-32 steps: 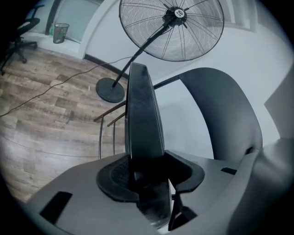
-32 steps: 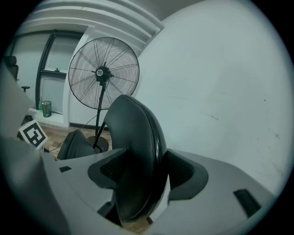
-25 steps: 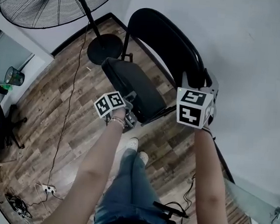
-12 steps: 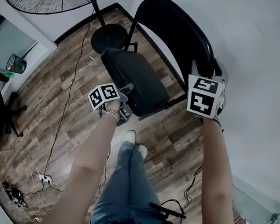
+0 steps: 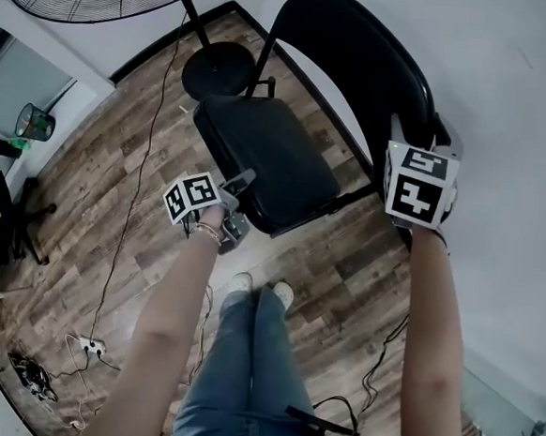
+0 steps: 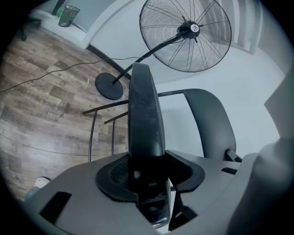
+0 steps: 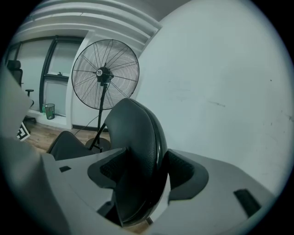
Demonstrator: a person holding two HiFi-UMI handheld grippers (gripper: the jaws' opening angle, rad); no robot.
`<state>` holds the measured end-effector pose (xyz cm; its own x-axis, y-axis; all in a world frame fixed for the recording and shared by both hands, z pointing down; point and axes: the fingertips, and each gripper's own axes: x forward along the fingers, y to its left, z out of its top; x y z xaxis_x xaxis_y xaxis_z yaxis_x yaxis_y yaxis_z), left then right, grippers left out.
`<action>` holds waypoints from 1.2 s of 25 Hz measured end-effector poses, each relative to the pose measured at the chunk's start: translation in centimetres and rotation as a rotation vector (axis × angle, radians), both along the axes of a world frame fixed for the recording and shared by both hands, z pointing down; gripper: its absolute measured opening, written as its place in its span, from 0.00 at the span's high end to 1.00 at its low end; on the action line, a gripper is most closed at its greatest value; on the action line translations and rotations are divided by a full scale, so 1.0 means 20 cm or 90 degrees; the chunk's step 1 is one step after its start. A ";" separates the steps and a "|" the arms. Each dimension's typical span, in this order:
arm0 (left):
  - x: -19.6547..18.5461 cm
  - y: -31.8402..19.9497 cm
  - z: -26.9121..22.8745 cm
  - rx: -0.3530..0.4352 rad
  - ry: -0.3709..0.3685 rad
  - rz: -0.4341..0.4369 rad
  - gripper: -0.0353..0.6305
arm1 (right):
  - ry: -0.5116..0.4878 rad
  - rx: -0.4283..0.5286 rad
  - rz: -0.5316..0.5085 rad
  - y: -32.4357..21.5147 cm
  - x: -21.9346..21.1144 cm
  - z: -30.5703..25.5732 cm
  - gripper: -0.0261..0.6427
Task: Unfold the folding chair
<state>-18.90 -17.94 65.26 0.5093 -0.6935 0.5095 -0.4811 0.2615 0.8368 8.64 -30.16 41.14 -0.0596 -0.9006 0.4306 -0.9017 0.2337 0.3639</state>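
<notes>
A: Item: folding chair [image 5: 304, 121], on the wooden floor [image 5: 345, 265] beside the wall [image 5: 505, 137], partly open. Handling?

B: Probably heavy, with a rigid frame and slick padding. Holds: backrest [image 7: 138, 137] top clamped in right claw [image 7: 140, 183]; seat [image 6: 144, 114] front edge clamped in left claw [image 6: 147, 179].

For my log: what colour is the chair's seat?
Black. The seat shows best in the head view.

The black folding chair [image 5: 277, 166] stands beside the wall [image 5: 505, 137], its padded seat [image 5: 251, 140] (quite thick) standing out from the rounded backrest [image 5: 379, 70].
</notes>
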 end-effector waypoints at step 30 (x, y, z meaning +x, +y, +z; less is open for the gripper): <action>-0.33 0.28 0.41 0.040 0.105 -0.023 0.65 | 0.053 0.076 0.056 -0.07 0.05 0.28 0.53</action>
<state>-25.49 -12.43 73.38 0.5567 -0.7409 0.3757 -0.3267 0.2205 0.9190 9.58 -31.47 46.73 0.0528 -0.9456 0.3211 -0.8820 0.1067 0.4591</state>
